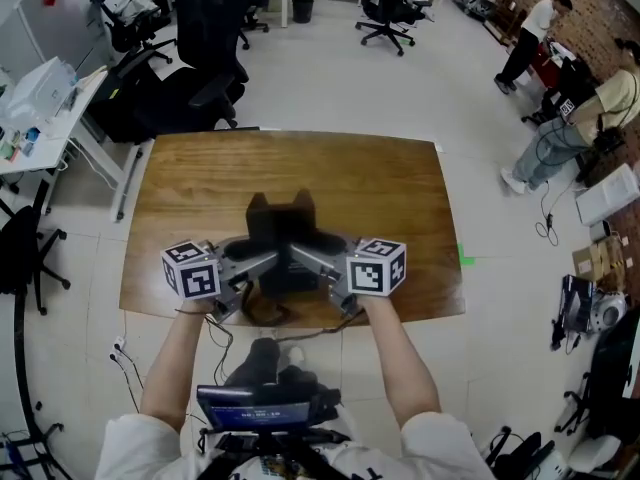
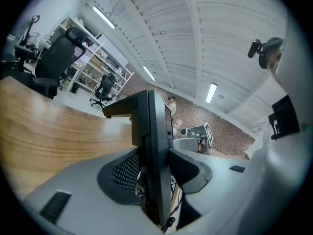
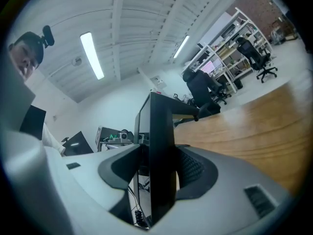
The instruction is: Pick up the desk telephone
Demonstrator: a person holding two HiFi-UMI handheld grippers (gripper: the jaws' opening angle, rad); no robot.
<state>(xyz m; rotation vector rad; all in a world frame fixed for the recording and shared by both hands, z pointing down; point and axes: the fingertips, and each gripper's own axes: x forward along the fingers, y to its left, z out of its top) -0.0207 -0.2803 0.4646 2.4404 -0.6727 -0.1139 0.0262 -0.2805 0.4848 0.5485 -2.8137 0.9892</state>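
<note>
left gripper [image 1: 262, 261]: fingers pinch one edge of the black desk telephone [image 2: 152, 155], plain in its own view | right gripper [image 1: 308, 258]: fingers pinch the opposite edge | cord [image 3: 136, 214]: hangs below the right fingers | head view alone: telephone between both grippers, over wooden table [image 1: 400, 198] | beyond: office chairs [image 1: 385, 8]

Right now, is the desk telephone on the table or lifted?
Lifted: left claw and right claw clamp the desk telephone above the table.
</note>
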